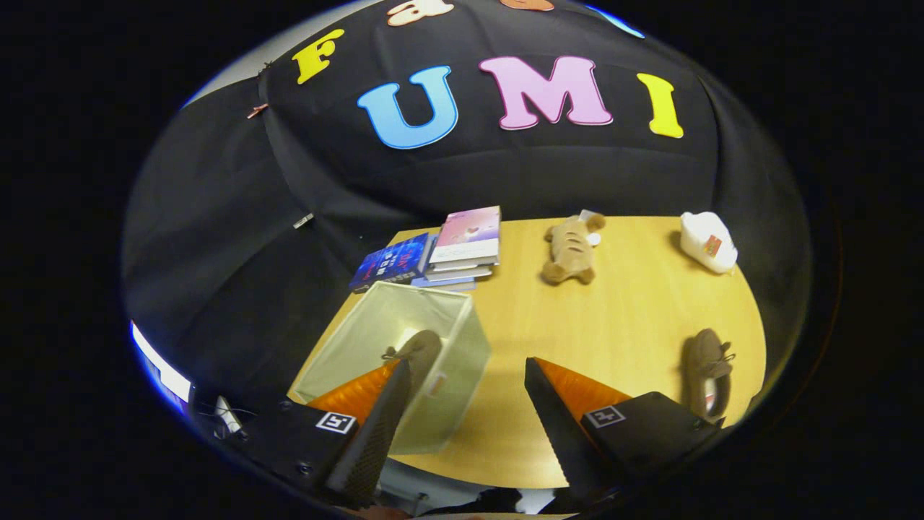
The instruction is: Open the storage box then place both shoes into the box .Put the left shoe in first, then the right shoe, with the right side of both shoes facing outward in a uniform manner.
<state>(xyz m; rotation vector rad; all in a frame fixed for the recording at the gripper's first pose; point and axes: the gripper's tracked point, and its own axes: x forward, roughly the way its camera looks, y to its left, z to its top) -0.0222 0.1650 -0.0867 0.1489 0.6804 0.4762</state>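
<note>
Holding my gripper with jaws apart, I see one shoe in the box, another lying lengthwise rightward; books beyond.

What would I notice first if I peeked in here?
Probably the pale storage box standing open just ahead of the open gripper, with one brown shoe inside it. Next, the other brown shoe lying on the wooden table off to the right, and a plush toy beyond beside stacked books.
</note>
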